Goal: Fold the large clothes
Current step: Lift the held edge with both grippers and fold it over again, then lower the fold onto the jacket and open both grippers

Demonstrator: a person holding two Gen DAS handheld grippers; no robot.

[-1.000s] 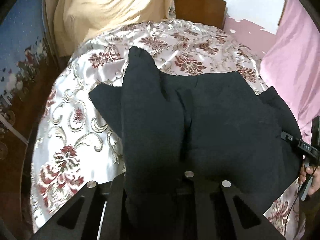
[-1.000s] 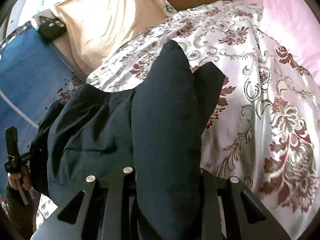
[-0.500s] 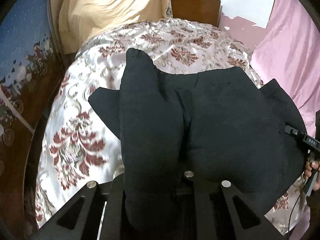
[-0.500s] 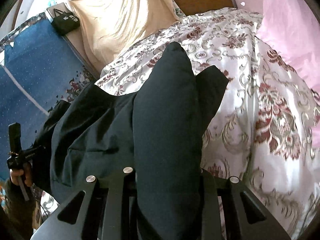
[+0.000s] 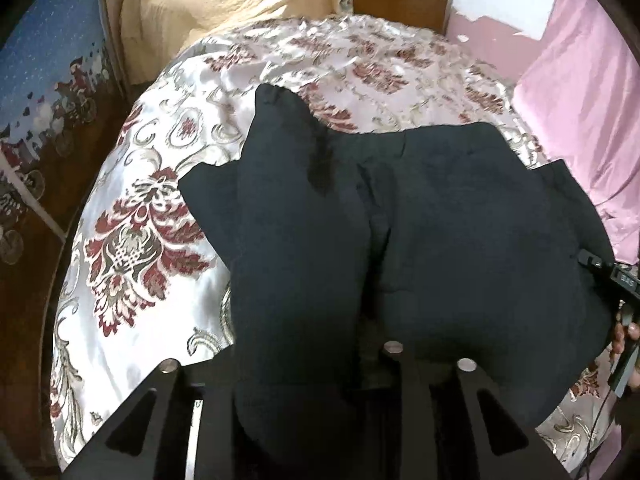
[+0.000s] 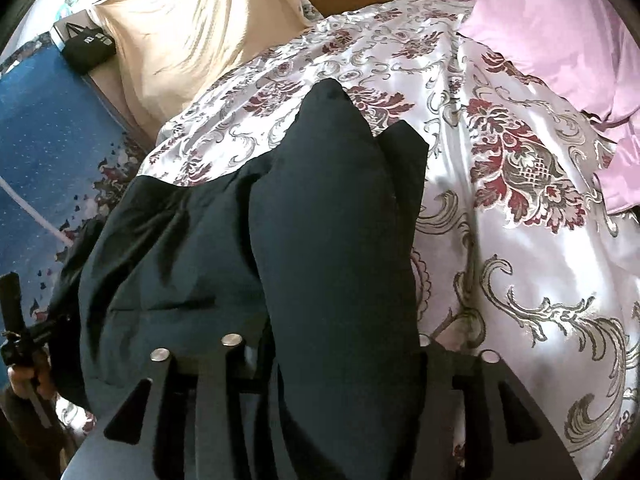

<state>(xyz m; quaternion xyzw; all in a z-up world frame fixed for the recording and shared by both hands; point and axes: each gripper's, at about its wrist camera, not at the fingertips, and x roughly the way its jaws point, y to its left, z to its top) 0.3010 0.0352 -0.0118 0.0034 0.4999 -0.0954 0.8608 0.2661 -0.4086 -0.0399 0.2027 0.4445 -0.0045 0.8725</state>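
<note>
A large black garment (image 5: 420,232) hangs between my two grippers over a bed with a floral satin cover (image 5: 152,208). My left gripper (image 5: 316,364) is shut on one edge of it; a thick fold of cloth drapes over its fingers and hides the tips. My right gripper (image 6: 324,356) is shut on the other edge, and the garment (image 6: 320,220) drapes forward over it the same way. The right gripper also shows at the right edge of the left wrist view (image 5: 618,300). The left one shows at the left edge of the right wrist view (image 6: 22,340).
The floral cover (image 6: 520,240) spreads under and beyond the garment. A beige cloth (image 5: 208,4) and a wooden headboard (image 5: 400,4) lie at the far end. A pink sheet (image 6: 560,32) hangs on the right side. A blue patterned wall (image 5: 44,64) is on the left.
Both grippers have lifted and drawn back a little with the garment held. More of the floral cover shows under and beside it.
</note>
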